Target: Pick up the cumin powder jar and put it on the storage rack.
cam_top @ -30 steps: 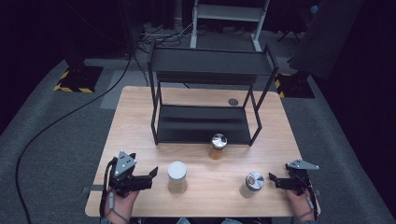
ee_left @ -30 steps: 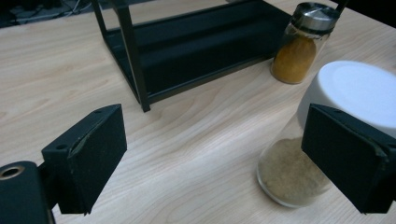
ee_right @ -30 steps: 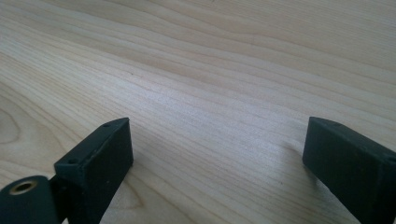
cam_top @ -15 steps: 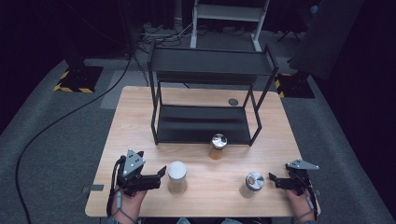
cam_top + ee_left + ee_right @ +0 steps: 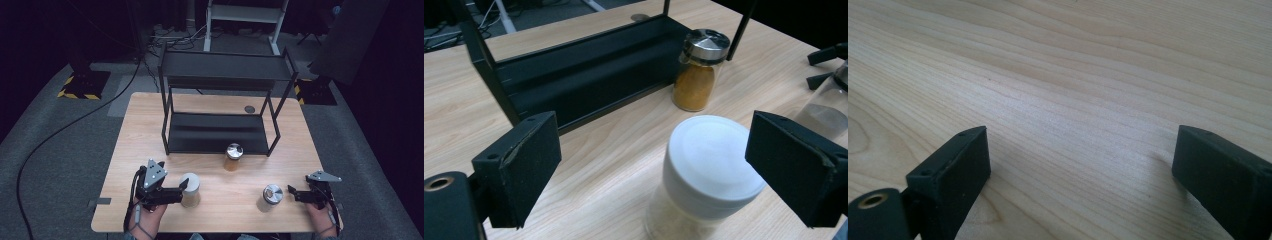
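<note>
High view, left gripper (image 5: pixel 183 191): jaws spread, tips just at the white-lidded jar (image 5: pixel 190 189), which stands upright on the table (image 5: pixel 145 125) right ahead of them.
High view, right gripper (image 5: pixel 291 192): released, holding nothing; a silver-lidded jar (image 5: pixel 270 197) stands just beyond its tips.
High view, rack (image 5: pixel 225 75): black, two shelves, farther off; an orange spice jar (image 5: pixel 233 157) stands at its front edge.
Left gripper view, jaws: they have just closed a little, yet stay wide, with the white-lidded jar (image 5: pixel 704 175) between them, nearer the right jaw, pads not pressing.
Left gripper view, beyond: orange spice jar (image 5: pixel 700 70) ahead, beside the rack (image 5: pixel 589 70).
Right gripper view, jaws: wide apart over the bare table (image 5: pixel 1073 75).
</note>
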A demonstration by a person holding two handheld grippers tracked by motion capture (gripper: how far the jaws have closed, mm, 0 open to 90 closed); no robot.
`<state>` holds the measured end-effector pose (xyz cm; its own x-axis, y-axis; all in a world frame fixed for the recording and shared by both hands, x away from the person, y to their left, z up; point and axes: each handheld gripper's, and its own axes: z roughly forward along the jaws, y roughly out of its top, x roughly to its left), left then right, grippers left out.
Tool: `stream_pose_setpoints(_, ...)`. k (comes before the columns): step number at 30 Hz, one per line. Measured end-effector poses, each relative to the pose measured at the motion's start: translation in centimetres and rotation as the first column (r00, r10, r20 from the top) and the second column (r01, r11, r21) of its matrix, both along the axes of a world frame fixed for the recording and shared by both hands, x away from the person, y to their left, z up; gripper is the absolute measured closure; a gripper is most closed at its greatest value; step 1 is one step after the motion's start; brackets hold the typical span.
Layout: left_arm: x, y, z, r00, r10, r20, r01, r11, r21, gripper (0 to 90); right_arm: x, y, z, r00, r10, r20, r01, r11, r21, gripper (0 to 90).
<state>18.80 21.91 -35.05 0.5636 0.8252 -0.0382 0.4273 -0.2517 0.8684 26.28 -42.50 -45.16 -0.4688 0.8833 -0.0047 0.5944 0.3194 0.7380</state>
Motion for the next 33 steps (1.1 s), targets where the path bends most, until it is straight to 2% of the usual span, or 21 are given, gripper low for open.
stream_pose_setpoints(16,0.5,-1.9,-0.2,0.9990,-0.041,-0.015,0.041,0.9991,0.006,7.6,0.0,0.0,0.0,1.0000,0.000,0.000,0.000,1.000,0.000,8.5)
stream_pose_setpoints(33,1.3,-2.8,-2.2,0.9957,-0.055,-0.075,0.057,0.9980,0.028,9.9,-0.1,0.0,0.0,1.0000,0.000,0.000,0.000,1.000,-0.001,8.6)
